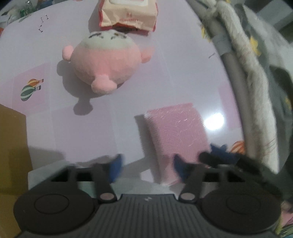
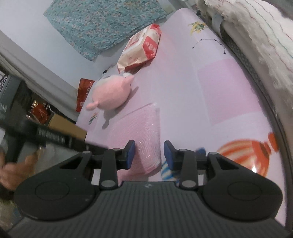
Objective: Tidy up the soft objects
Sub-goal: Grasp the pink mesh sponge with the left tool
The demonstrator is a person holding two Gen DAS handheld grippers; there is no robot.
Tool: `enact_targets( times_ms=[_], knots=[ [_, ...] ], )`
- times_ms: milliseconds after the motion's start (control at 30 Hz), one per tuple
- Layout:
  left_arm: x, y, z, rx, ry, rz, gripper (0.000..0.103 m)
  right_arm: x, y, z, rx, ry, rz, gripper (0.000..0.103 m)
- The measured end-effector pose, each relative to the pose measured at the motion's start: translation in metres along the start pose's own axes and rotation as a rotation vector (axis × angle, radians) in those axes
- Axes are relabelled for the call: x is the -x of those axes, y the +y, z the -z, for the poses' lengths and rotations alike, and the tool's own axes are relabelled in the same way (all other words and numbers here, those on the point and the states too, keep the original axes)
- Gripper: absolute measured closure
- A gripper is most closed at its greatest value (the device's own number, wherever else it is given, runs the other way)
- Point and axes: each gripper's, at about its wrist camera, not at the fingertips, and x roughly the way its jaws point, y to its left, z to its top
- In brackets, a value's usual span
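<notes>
I am looking down through both wrist cameras at the pale pink mat, where three soft things are lying. Nearest me is the pink bubble-wrap pad, flat on the mat and reaching right under the left gripper. The left gripper's fingers are standing well apart and are blurred; the pad's near end is lying between them, but I cannot tell whether either pad is pressing on it. The right gripper is pointing at the same pad's near corner, its fingers only partly apart, and nothing is clamped between them as far as I can see; the pad is lying beyond and under the tips.

I am judging the pad to be very light, limp and a little slick on this glossy mat, so it is likely to slide or fold rather than lift cleanly. I am thinking the best hold is a pinch on a free edge or corner, with the fingers closing across its thin side.

The pink plush toy is sitting further out, just touching the tissue packet beyond it. I am expecting the plush to squash easily, so a grip across its round body or on a stubby limb should be holding; the packet looks crinkly and soft, best taken across its narrow end
</notes>
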Motion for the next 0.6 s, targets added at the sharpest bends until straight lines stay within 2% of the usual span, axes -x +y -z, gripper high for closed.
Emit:
enact_targets(
  times_ms=[100, 167, 233, 367, 467, 600],
  knots=[
    [0.01, -0.006, -0.001, -0.017, -0.031, 0.022, 0.024, 0.009, 0.003, 0.005, 0.04, -0.024, 0.028, 0.064],
    [0.014, -0.012, -0.002, -0.033, -0.048, 0.027, 0.012, 0.01, 0.007, 0.009, 0.08, -0.029, 0.034, 0.055],
    [0.011, -0.021, -0.006, -0.058, -0.047, 0.022, 0.009, 0.008, 0.015, 0.014, 0.124, -0.015, 0.022, 0.051],
    [-0.01, -0.039, -0.015, -0.096, 0.005, 0.011, 0.007, 0.008, 0.031, 0.022, 0.222, -0.013, 0.032, 0.04],
    [-0.026, -0.05, -0.019, -0.117, 0.045, -0.015, 0.007, 0.01, 0.035, 0.025, 0.241, -0.015, 0.025, 0.036],
    [-0.035, -0.059, -0.021, -0.141, 0.058, -0.019, 0.003, 0.01, 0.032, 0.03, 0.235, -0.01, 0.015, 0.033]
  ],
)
